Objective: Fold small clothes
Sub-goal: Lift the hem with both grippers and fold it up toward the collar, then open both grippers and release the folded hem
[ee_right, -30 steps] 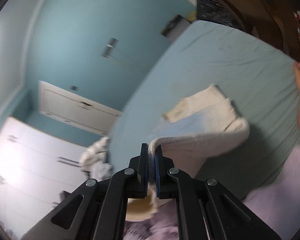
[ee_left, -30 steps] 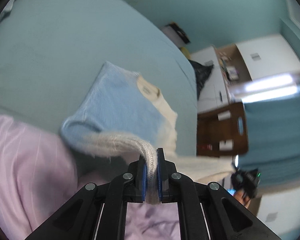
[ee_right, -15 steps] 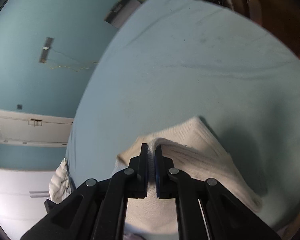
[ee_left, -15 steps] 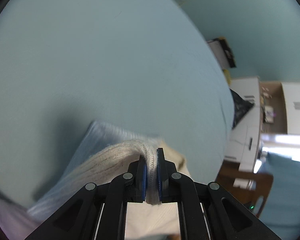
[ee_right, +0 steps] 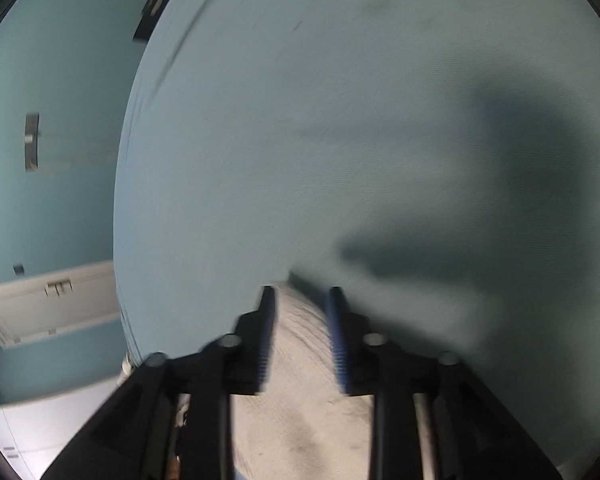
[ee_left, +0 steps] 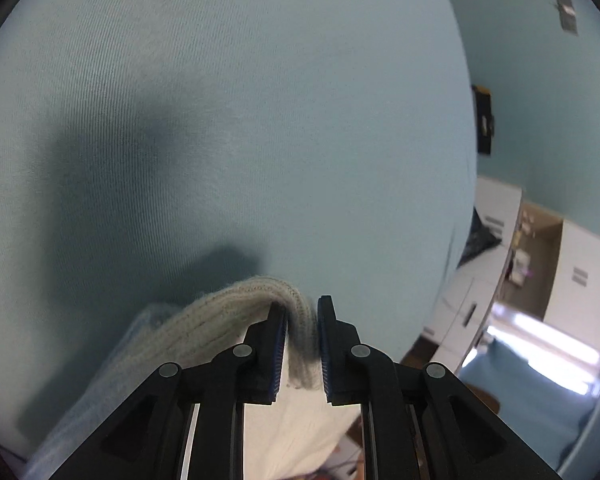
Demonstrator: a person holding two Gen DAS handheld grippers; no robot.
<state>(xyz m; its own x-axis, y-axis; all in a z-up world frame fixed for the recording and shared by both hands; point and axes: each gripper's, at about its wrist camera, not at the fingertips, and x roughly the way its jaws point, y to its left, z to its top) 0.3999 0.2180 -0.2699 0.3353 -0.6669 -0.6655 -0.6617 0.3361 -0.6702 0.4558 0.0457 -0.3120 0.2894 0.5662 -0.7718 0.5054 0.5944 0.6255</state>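
Both grippers are being pointed down at a bed covered in a pale teal fitted sheet (ee_left: 260,120), which is filling most of each view.

Left gripper (ee_left: 302,320): black fingers with blue pads have just been opening. A narrow gap is showing; a bunched fold of the cream ribbed knit garment with a light blue panel (ee_left: 228,312) is still sitting between the pads. The left pad is being touched by the knit, the right pad looks just clear of it, so the fabric is no longer being pinched. The rest of the garment is being draped leftward and down onto the bed, blue part lowest.

Right gripper (ee_right: 300,312): the view is motion-blurred. Fingers have just been opening and are clearly spread. The cream knit edge (ee_right: 300,360) is lying between them on the sheet, not being pressed by either pad.

Dark shadows are being cast on the sheet ahead of both grippers. White cabinets (ee_left: 496,216) are being seen beyond the bed edge in the left view, and a teal wall (ee_right: 52,200) in the right view.
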